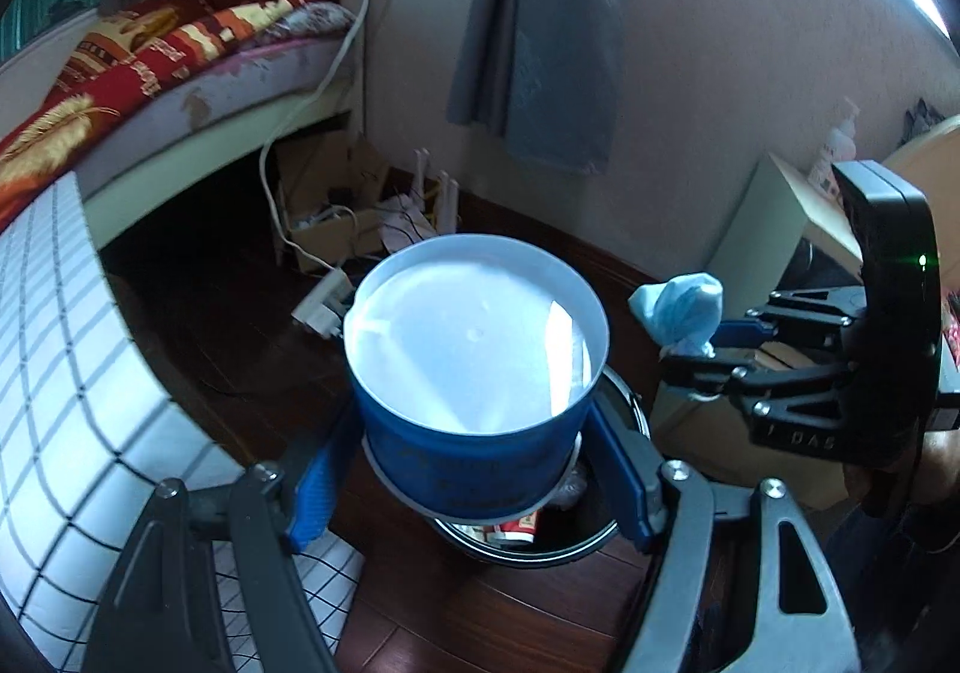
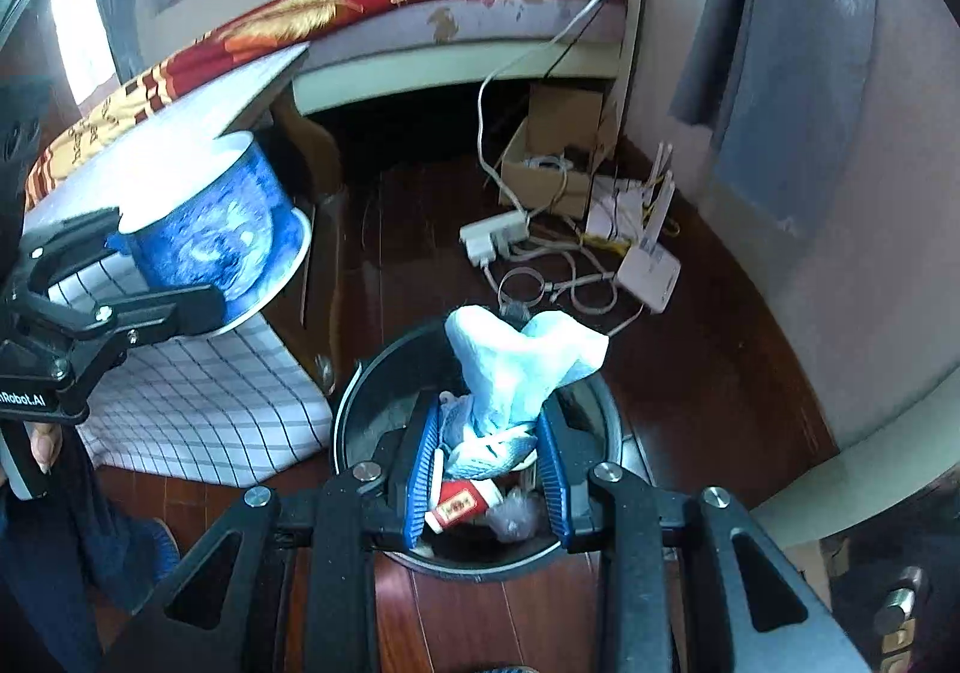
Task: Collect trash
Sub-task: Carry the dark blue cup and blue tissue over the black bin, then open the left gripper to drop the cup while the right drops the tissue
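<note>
- Both pieces are picked up: the left gripper (image 1: pixel 474 469) pinches the blue paper bowl (image 1: pixel 474 361); the right gripper (image 2: pixel 489 463) is pressed shut on a crumpled tissue (image 2: pixel 516 367).
- Both hang over the black bin's rim (image 2: pixel 348 403), which already holds trash.
- Left, I judge: dropping both.

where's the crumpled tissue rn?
Crumpled tissue is pinched in the right hand-held gripper, directly above the black trash bin, right of the blue cup.

Both grippers same build: left gripper (image 1: pixel 474 469) and right gripper (image 2: pixel 489 484) have black linkage arms with triangular cutouts, silver pivot screws and ribbed blue fingers (image 2: pixel 423 469). White lettering on the black bodies, green LED (image 1: pixel 922 259) lit on the right one. Person wears dark clothing.
</note>
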Available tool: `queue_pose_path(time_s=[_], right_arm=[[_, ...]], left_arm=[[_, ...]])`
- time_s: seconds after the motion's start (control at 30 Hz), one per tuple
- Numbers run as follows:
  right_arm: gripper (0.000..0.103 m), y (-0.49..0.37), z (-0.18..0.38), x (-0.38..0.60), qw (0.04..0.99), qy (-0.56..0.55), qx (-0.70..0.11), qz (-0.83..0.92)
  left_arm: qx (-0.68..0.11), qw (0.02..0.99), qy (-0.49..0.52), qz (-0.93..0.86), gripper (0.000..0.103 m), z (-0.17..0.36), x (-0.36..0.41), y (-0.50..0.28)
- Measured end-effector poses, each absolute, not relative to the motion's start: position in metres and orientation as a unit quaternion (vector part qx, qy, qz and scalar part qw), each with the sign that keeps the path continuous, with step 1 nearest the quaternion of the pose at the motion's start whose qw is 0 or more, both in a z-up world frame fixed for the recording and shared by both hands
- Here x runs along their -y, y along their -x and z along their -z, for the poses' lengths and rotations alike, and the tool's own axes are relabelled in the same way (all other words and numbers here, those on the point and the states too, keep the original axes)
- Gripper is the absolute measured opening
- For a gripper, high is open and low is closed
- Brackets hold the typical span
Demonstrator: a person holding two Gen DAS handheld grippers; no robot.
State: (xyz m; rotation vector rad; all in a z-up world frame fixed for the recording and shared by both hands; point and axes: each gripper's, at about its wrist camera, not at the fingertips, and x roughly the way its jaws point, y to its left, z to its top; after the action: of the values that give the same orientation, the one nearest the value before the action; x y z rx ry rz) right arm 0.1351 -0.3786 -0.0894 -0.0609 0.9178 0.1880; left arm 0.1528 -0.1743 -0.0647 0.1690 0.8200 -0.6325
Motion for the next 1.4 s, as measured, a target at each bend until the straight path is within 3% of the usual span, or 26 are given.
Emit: queue_pose_path(time_s=[0.77,0.83,0.87,0.9,0.97,1.4], right_arm=[[0.036,-0.176,0.196,0.366,0.828,0.112,-0.531,-0.139],[0.05,-0.178,0.208,0.361,0.818,0.131,-0.542,-0.14],[0.082,-0.179,0.214,0.359,0.816,0.149,-0.544,-0.13],[0.103,-0.178,0.219,0.36,0.815,0.163,-0.543,-0.118],[0.103,-0.176,0.223,0.364,0.812,0.163,-0.549,-0.112],[0.103,-0.179,0.203,0.37,0.837,0.116,-0.531,-0.062]], left_arm=[[-0.51,0.783,-0.086,0.346,0.076,0.159,0.217,-0.186],[-0.528,0.772,-0.078,0.345,0.079,0.169,0.218,-0.188],[-0.537,0.775,-0.079,0.324,0.083,0.174,0.217,-0.19],[-0.544,0.775,-0.075,0.312,0.093,0.177,0.214,-0.191],[-0.541,0.786,-0.065,0.293,0.102,0.178,0.206,-0.191],[-0.501,0.837,-0.084,0.206,0.102,0.16,0.176,-0.171]])
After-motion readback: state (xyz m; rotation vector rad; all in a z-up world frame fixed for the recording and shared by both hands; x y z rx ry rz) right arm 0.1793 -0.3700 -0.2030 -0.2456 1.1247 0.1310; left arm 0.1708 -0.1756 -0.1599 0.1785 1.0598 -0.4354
